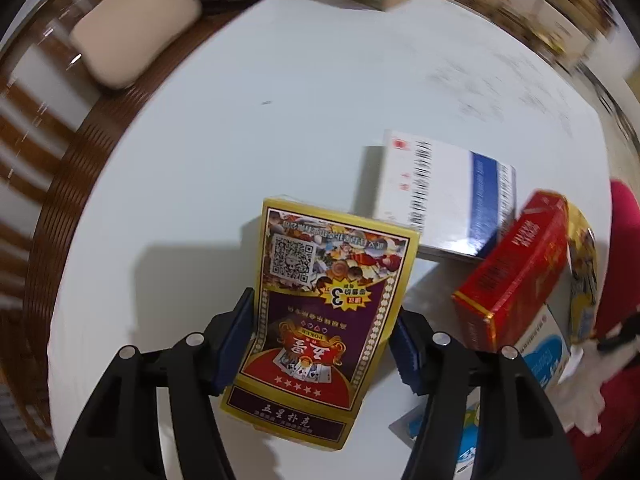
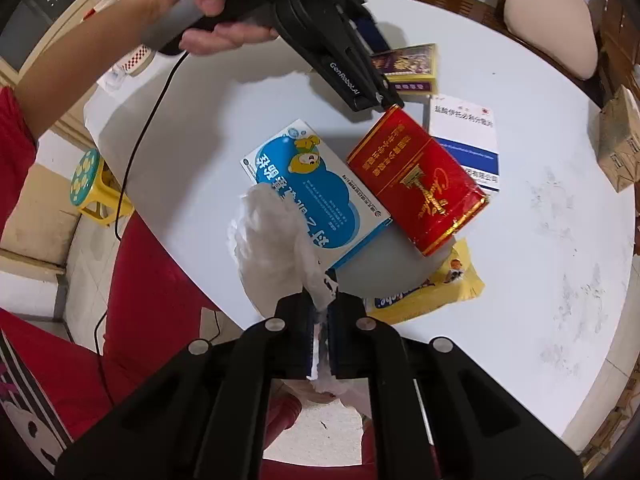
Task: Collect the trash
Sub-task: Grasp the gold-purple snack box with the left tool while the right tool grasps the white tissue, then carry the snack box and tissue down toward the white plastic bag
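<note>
A: White tissue (image 2: 276, 236), crumpled, pinched in the right tool (image 2: 320, 332); pads pressed together on its lower end, the rest hanging over the bench (image 2: 540, 240) edge.

B: Left tool (image 1: 324, 344)?

A: Pads on both sides of the yellow card box (image 1: 320, 312), apparently touching it. Box looks tilted, its far end on the bench. A hand (image 2: 216, 12) holds that tool from above.

B: Other trash?

A: Red pack (image 2: 416, 176) leans across the blue box (image 2: 320, 196) and the white box (image 2: 464, 140). Yellow wrapper (image 2: 452, 284) lies near the bench edge, just beside the blue box.

B: Surroundings?

A: Cushioned chair (image 1: 132, 32) past the far rim; small stool (image 2: 92, 184) on the floor.
</note>
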Motion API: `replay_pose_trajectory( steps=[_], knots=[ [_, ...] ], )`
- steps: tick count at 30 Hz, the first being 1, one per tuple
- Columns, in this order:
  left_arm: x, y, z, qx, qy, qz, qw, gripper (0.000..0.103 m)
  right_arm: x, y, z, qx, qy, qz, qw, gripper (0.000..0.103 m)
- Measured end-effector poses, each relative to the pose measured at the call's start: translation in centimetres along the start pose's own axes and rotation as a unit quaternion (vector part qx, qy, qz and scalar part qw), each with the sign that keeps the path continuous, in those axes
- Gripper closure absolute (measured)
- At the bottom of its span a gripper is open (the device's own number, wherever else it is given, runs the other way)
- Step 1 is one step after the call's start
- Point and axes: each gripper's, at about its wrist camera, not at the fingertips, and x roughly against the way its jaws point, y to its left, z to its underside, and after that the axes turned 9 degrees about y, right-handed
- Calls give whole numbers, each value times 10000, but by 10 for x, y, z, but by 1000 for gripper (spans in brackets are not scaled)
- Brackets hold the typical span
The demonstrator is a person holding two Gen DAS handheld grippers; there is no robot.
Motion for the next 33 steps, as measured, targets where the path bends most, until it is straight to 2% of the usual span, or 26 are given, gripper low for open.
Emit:
replay_pose_trajectory(
  steps=[3,5,9,18,26,33],
  knots=[
    [8,5,8,281,-97,12,9996,43,10,4,3,-8,-109,73,9999,97],
    [17,5,14,445,-177,-136,9988,44,17,5,6,-43,-163,153,9997,97],
    [28,-2,24,670,-95,-330,9972,44,27,3,10,-163,-247,329,9990,97],
    [72,-25,51,1310,-137,-500,9900,45,61,4,31,-390,-634,578,9955,97],
    [125,-79,96,1488,-439,-700,9854,45,93,25,53,-543,-1024,940,9888,97],
    [152,-133,134,1648,-599,-851,9808,45,118,46,82,-530,-1443,1315,9793,97]
  ],
)
